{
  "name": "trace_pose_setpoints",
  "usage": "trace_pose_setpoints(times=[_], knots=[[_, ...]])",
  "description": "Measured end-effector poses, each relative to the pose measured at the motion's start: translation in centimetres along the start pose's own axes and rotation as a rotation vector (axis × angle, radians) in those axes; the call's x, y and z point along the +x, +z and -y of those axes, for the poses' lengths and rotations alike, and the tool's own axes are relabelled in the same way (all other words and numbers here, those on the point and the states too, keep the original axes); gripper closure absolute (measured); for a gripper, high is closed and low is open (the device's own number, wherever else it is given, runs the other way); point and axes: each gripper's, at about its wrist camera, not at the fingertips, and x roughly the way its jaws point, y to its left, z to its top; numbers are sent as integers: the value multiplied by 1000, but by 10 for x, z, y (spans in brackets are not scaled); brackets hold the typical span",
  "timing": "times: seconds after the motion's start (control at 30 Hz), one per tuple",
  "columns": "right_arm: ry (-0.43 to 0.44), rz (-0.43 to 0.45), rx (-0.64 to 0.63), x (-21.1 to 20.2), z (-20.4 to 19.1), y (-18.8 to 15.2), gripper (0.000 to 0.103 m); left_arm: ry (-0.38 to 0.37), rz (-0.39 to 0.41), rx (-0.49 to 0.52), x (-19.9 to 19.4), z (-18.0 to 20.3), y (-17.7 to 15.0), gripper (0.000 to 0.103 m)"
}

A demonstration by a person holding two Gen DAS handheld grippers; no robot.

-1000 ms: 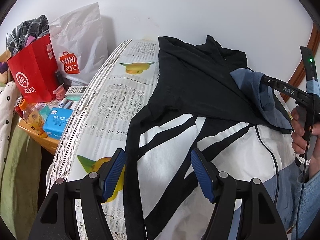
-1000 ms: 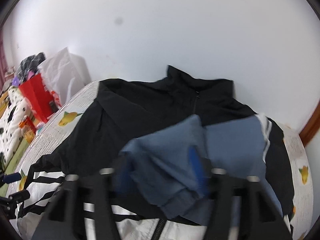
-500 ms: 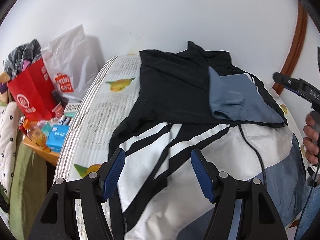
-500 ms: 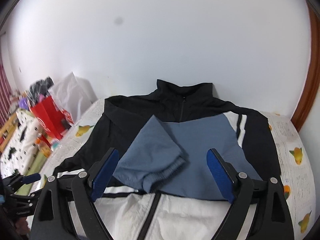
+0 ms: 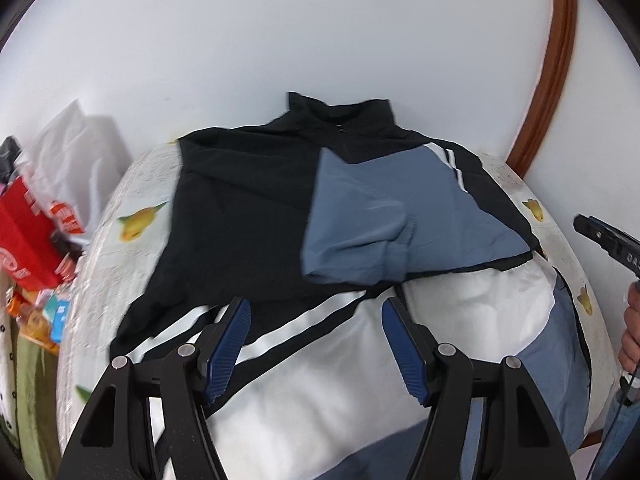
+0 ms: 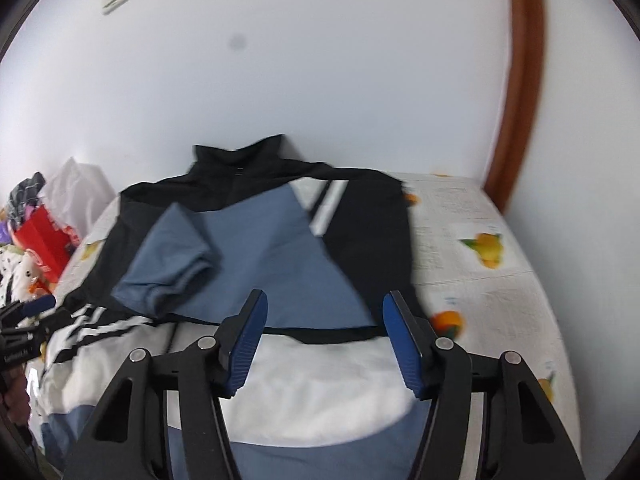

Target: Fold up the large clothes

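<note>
Both grippers hover empty over the jacket [image 5: 248, 216]: left gripper [image 5: 316, 344] spread, right gripper [image 6: 324, 340] closing on nothing. One sleeve [image 6: 172, 256] lies folded across. Next, pinch the opposite cuff cleanly and lay it flat.

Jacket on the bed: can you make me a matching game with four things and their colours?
Things:
1. jacket collar
2. folded-over sleeve
3. shopping bag
4. claw pads

Colours:
A. red
B. grey-blue
C. black
D. bright blue

Pairs: 1-C, 2-B, 3-A, 4-D
</note>
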Motion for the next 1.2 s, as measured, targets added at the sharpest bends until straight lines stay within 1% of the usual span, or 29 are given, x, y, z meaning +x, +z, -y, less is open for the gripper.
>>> trace_pose_setpoints(times=[0.03,0.13,0.3,0.47,0.57,0.7,0.77,0.83,0.87,0.93,0.97,1.03,1.2], knots=[[-5,0,1,0,6,-2,49,0,-1,5,4,6,3,37],[-31,-6,13,1,27,-7,53,-17,-9,17,18,22,9,37],[-60,14,27,5,55,-11,53,-27,-44,55,46,49,19,37],[-45,12,50,16,72,-13,53,-29,-78,87,79,66,27,37],[-46,5,54,25,78,-18,53,-16,-102,90,99,69,28,37],[-43,-17,62,38,86,-29,53,15,-133,103,119,69,24,40],[-49,-27,67,43,88,-32,53,30,-131,100,124,68,24,48],[-51,-37,78,47,91,-36,53,49,-119,90,125,66,26,65],[-47,-41,84,48,91,-37,53,50,-116,88,125,65,27,70],[-42,-50,86,50,90,-38,53,42,-111,66,122,60,31,84],[-42,-52,81,50,88,-38,53,41,-105,57,119,56,33,87],[-40,-51,67,48,81,-37,53,39,-88,41,111,48,35,91],[-14,-34,19,45,54,-23,53,61,-9,-26,77,8,38,92]])
